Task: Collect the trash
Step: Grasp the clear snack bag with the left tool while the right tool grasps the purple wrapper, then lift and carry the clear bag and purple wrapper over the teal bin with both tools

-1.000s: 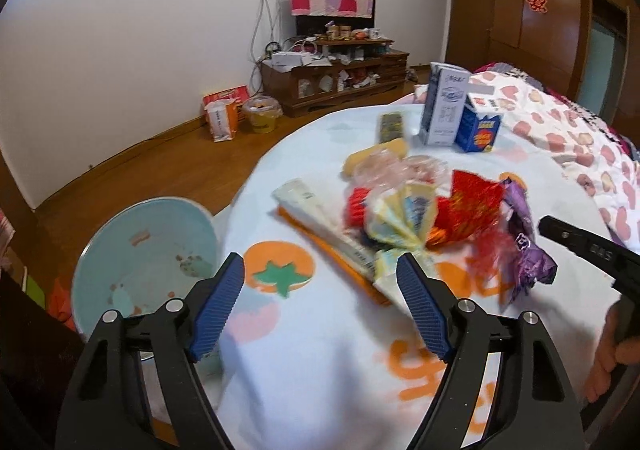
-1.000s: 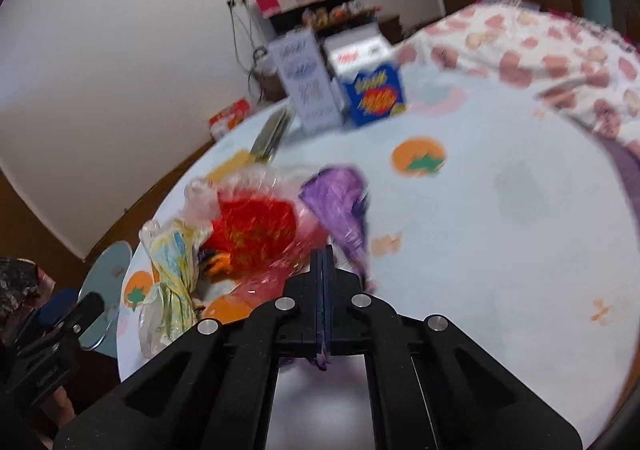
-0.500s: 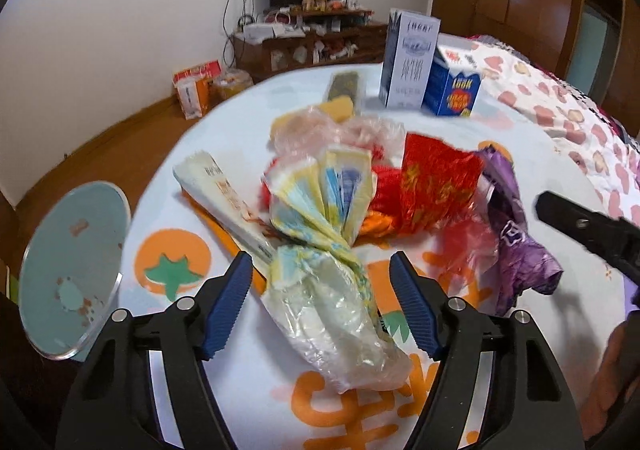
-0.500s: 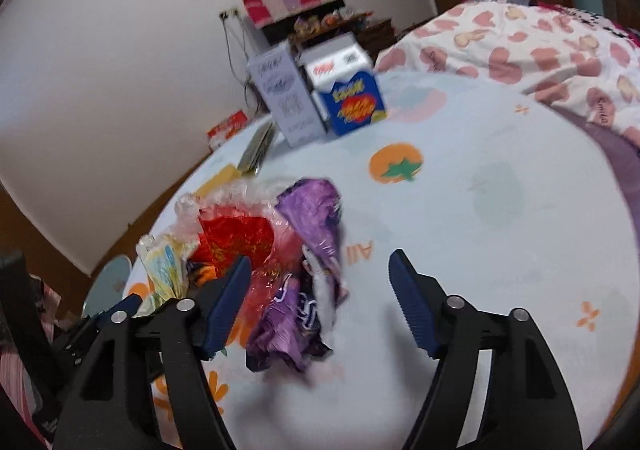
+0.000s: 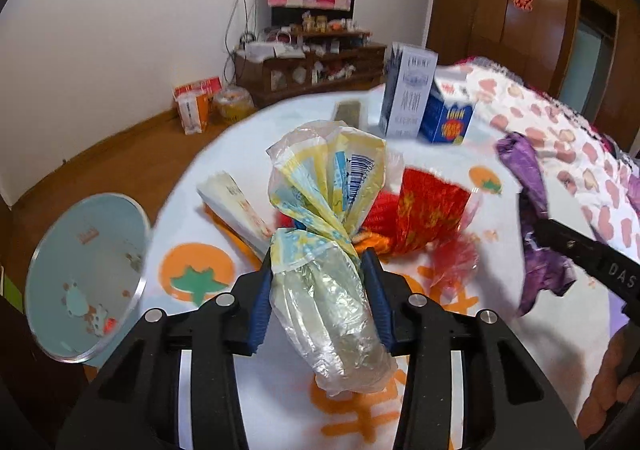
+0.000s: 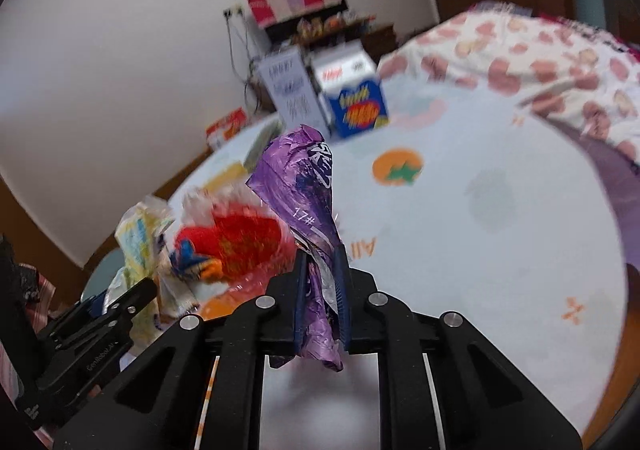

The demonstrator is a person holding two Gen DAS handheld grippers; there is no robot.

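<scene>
Trash lay heaped on the worktop [image 5: 552,334]: a yellow-printed clear bag [image 5: 324,250], a red wrapper [image 5: 430,216] and a purple wrapper [image 6: 310,202]. The left hand-held gripper [image 5: 318,274] was closing, its blue pads against both sides of the clear bag's lower half. The right hand-held gripper [image 6: 322,290] was pressed together, pinching the purple wrapper, whose upper end stood above the pads. A pale blue bin [image 5: 86,274] sat beside the worktop's edge. Two cartons [image 5: 424,102] stood at the far side.
</scene>
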